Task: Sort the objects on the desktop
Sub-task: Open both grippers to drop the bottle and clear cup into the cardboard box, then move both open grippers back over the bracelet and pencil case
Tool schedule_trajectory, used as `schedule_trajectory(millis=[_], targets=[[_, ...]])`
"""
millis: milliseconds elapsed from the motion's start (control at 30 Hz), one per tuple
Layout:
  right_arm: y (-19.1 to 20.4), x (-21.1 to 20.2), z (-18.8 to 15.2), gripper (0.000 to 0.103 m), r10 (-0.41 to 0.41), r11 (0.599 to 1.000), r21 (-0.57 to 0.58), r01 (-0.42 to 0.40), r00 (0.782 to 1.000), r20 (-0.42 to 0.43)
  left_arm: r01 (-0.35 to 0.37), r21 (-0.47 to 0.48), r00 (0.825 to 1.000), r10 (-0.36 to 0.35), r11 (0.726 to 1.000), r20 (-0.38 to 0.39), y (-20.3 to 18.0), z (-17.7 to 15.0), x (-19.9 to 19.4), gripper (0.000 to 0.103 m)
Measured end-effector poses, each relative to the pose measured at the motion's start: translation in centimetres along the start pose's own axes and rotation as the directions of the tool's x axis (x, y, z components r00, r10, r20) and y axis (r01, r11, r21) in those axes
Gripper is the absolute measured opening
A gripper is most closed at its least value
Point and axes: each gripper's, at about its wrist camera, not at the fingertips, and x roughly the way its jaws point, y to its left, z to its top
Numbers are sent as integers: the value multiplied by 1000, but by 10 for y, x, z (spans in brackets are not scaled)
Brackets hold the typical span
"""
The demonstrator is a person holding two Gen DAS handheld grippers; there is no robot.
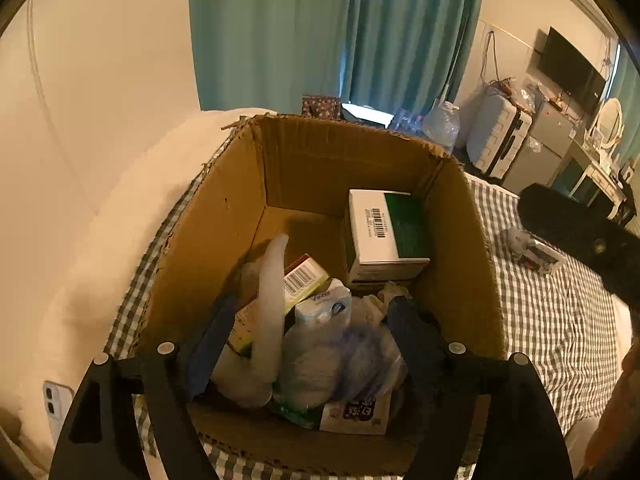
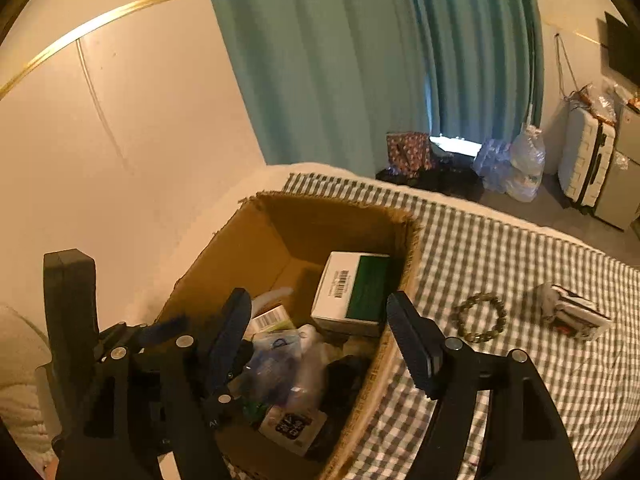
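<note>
The box [image 1: 240, 208] on the bed [image 2: 500, 248] holds the sorted clutter, so with the left gripper [image 1: 308, 344] open-jawed over its bag [image 1: 340, 360], swing the empty, open-jawed right gripper [image 2: 320, 336] to the bracelet [image 2: 482, 318] beside the box.

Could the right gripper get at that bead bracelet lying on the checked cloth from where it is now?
Probably yes. The bead bracelet lies alone on the checked cloth, outside the cardboard box, just ahead of the right gripper, whose jaws stand open and empty. Nothing lies between them.
</note>
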Motion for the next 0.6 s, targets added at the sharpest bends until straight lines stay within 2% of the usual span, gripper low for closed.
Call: schedule_trajectory(millis=[167, 300, 500, 600], targets=[[-28, -39, -3, 71, -32, 998, 58, 29, 998, 50, 2, 9, 999, -2, 1000, 32, -17, 0, -23, 89], [-53, -78, -9, 71, -81, 993, 93, 73, 992, 95, 10, 51, 998, -13, 999, 61, -47, -2, -44, 95], [-98, -137, -22, 72, -185, 978, 129, 166, 970, 155, 40, 102, 995, -48, 994, 85, -103, -12, -62, 97], [-122, -160, -34, 75, -243, 965, 141, 221, 955, 170, 58, 123, 993, -69, 991, 92, -133, -20, -64, 98]])
